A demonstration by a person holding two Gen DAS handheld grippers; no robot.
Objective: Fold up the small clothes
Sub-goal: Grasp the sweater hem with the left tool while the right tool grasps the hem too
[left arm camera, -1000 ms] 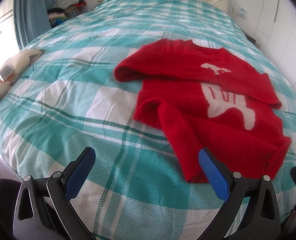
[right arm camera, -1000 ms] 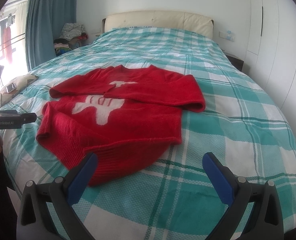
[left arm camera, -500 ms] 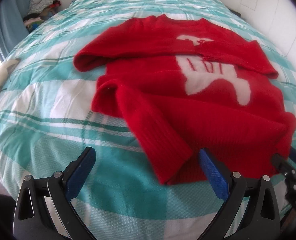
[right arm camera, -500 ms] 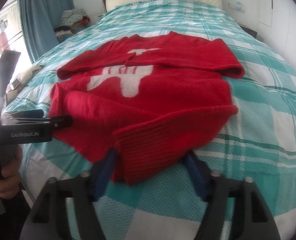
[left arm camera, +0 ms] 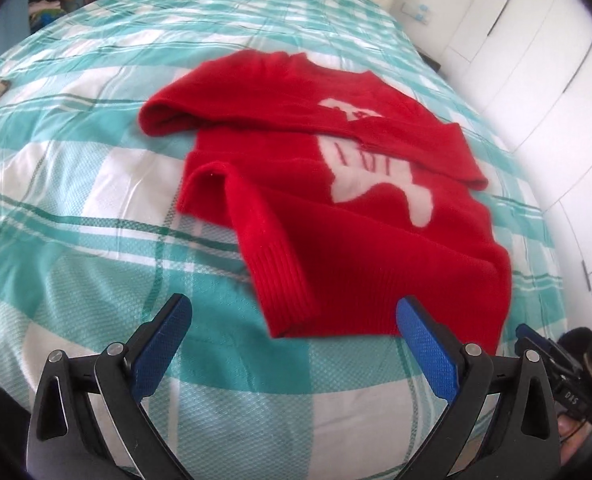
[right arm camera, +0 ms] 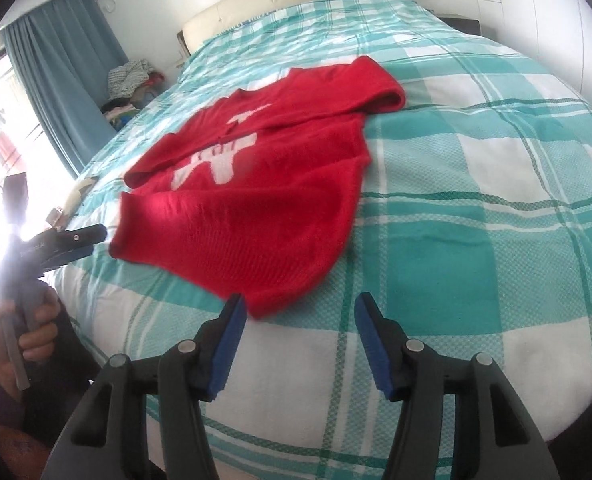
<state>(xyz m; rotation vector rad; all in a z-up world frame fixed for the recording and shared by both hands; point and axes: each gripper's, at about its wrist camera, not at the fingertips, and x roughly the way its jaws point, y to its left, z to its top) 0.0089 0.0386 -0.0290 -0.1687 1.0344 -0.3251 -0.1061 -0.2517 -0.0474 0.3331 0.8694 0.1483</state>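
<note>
A small red sweater [left arm camera: 336, 200] with a white figure lies on the checked bed [left arm camera: 75, 240], both sleeves folded across its chest. My left gripper [left arm camera: 293, 306] stands wide open just short of the ribbed hem, whose corner reaches between the fingertips without touching the pads. In the right wrist view the sweater [right arm camera: 255, 200] lies ahead and left. My right gripper [right arm camera: 300, 304] has its jaws half apart and opening; the hem's near corner sits by the left pad, not pinched. The left gripper [right arm camera: 71, 240] shows at the left edge, held by a hand.
The teal and white checked bed [right arm camera: 476, 200] fills both views. A cream headboard [right arm camera: 296, 4] stands at the far end. Blue curtains [right arm camera: 55, 80] and a pile of clothes [right arm camera: 129, 80] are on the left. White wardrobe doors [left arm camera: 536, 80] line the right.
My right gripper's jaws narrowed from wide open, closed in around the hem, then drew back and rolled; the hem now lies just ahead. The left view neared the sweater, then pulled back a little.
</note>
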